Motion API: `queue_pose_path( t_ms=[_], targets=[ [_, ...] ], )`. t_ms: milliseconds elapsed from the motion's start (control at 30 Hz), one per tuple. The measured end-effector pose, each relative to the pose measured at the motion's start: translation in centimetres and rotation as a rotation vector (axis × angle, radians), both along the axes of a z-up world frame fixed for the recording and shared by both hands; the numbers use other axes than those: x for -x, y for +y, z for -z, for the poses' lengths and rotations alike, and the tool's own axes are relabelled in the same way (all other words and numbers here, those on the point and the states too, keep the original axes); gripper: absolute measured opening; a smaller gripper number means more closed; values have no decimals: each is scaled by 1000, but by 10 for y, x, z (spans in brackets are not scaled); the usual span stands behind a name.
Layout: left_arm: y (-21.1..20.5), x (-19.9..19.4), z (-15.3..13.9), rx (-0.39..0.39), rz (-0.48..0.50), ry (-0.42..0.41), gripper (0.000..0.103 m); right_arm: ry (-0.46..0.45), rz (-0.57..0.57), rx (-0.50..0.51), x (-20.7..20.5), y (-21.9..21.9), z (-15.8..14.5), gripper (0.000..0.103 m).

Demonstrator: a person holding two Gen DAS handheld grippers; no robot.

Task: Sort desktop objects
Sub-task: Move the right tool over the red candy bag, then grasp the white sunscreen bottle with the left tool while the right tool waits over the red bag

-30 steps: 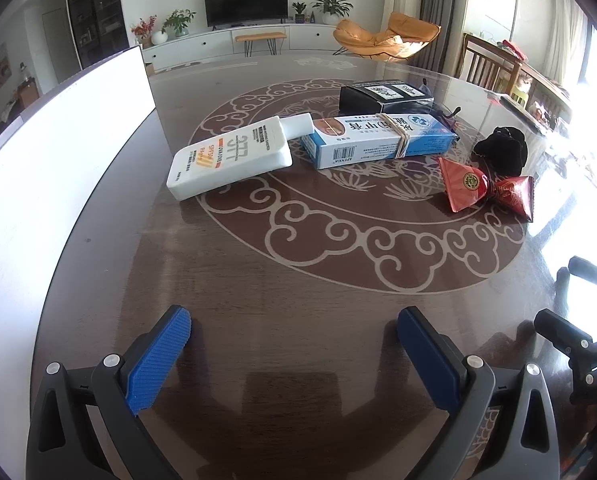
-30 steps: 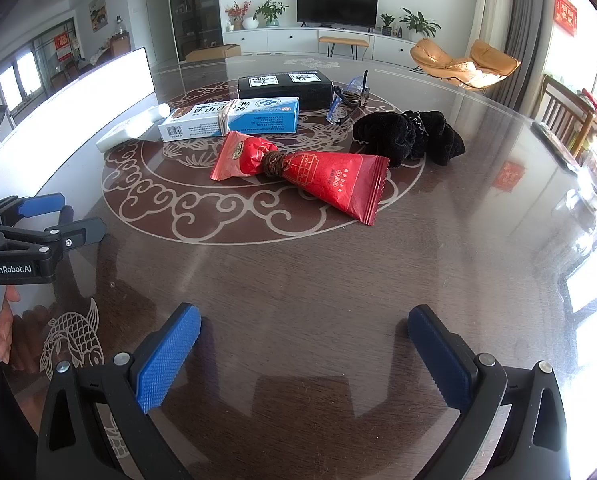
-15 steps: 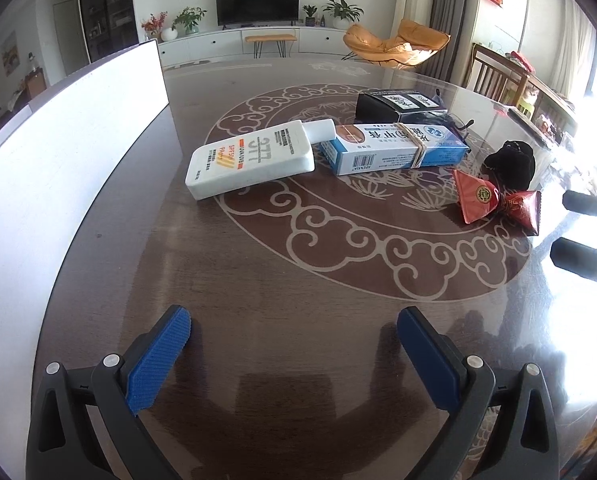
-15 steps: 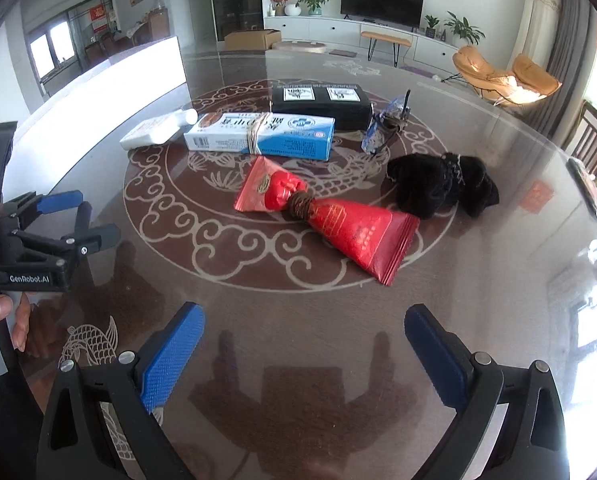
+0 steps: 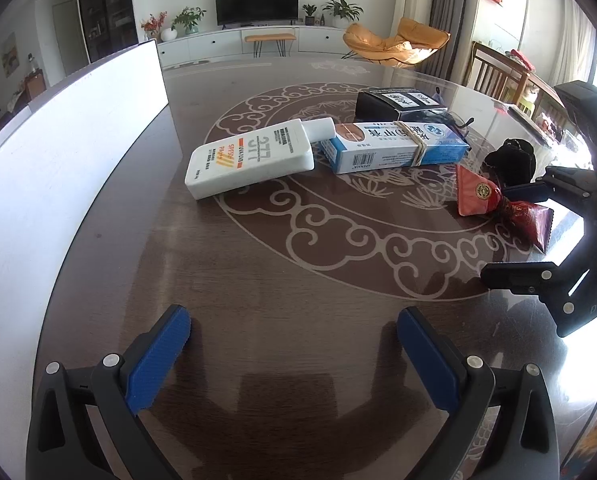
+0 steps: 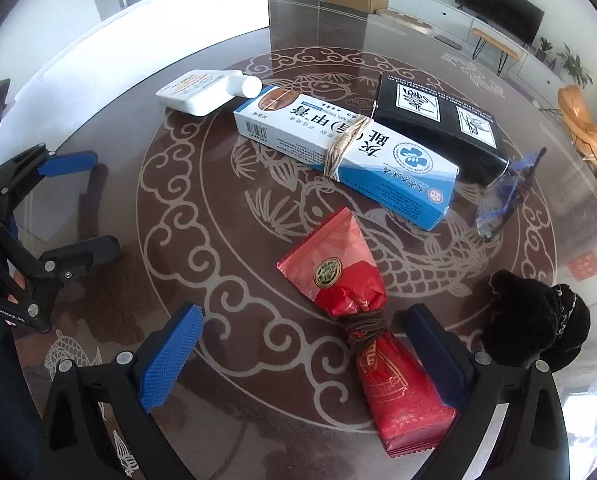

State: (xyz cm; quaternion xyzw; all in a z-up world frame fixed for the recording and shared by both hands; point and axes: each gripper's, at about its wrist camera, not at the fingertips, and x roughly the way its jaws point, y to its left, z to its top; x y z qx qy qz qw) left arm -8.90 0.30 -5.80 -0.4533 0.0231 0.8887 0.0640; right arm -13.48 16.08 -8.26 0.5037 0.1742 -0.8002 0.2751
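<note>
The bench (image 6: 218,420) carries every item to be sorted, none yet lifted. Along its left edge stands a white board (image 5: 58,160). At mid-bench lie a black box (image 6: 438,128), a blue-and-white carton (image 6: 346,152) bound with string, and a white bottle (image 5: 250,160) whose cap touches the carton. Nearer sits a red packet (image 6: 362,320), tied at its waist, with a black pouch (image 6: 538,320) beside it. The right tongs (image 6: 302,364) are spread wide, straddling that packet; the step looks like reaching for it, and next calls for lowering and closing on the tied waist. The left tongs (image 5: 294,356) hang released, grasping nothing.
</note>
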Motion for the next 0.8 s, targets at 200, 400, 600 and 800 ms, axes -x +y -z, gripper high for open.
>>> queue_pose_path(
  t_ms=[200,400,600,800],
  targets=[
    [1,0,0,12,0,-3,103,30,10,20,-39,-5,5,103],
    [1,-1,0,14,1,-2,103,84,59,57,-42,-5,9,103],
    [0,-1,0,14,0,-2,103,143,61,100,-48,-3,12,103],
    [0,-1,0,14,0,-2,103,143,61,100,-49,-4,11,103]
  ],
)
